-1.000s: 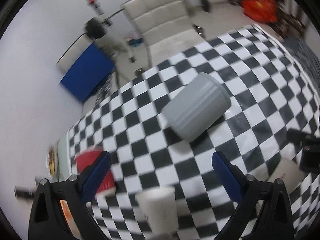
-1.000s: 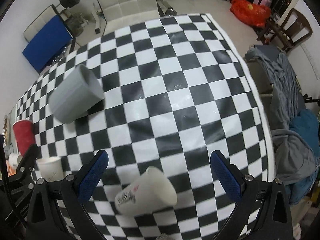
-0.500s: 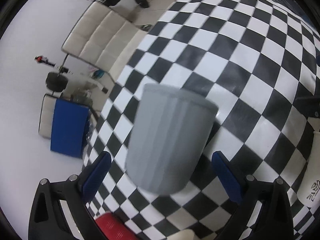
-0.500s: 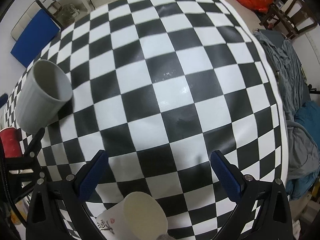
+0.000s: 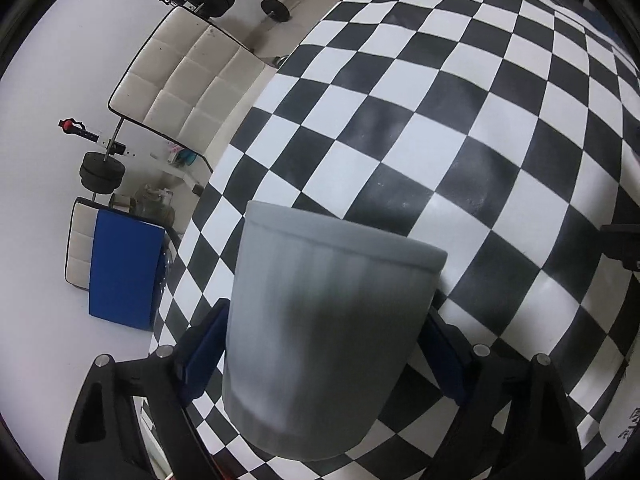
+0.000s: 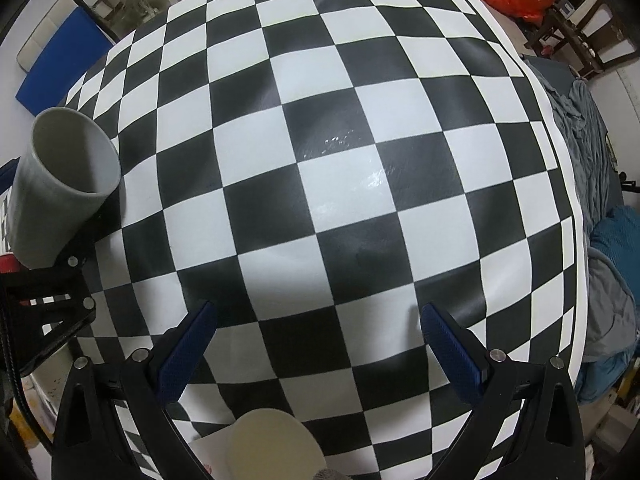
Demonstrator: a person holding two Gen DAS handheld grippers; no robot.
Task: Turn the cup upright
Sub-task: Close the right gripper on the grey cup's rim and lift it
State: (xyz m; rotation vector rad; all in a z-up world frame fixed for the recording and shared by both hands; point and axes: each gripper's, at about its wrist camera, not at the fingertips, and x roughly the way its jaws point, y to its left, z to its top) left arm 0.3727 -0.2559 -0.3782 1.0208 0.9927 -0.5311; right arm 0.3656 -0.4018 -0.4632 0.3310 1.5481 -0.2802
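A grey ribbed cup [image 5: 324, 332] lies on its side on the checkered table, open end pointing away from my left wrist camera. My left gripper [image 5: 322, 352] is open, its blue fingers [image 5: 202, 354] on either side of the cup, close to its walls; contact is unclear. The same cup shows at the left of the right wrist view [image 6: 60, 184], its mouth facing right. My right gripper [image 6: 318, 350] is open and empty above the table. A cream paper cup [image 6: 274, 446] lies just below it, between the finger bases.
The black-and-white checkered table [image 6: 340, 184] fills both views. A cream cup edge [image 5: 624, 428] sits at the lower right of the left wrist view. A white bench [image 5: 188, 72], weights and a blue pad [image 5: 120, 268] stand beyond the table; grey cloth [image 6: 580, 152] lies at its right edge.
My left gripper has moved forward until the grey cup sits between its fingers. My right gripper has advanced over the table, so the cream cup has slid low in its view.
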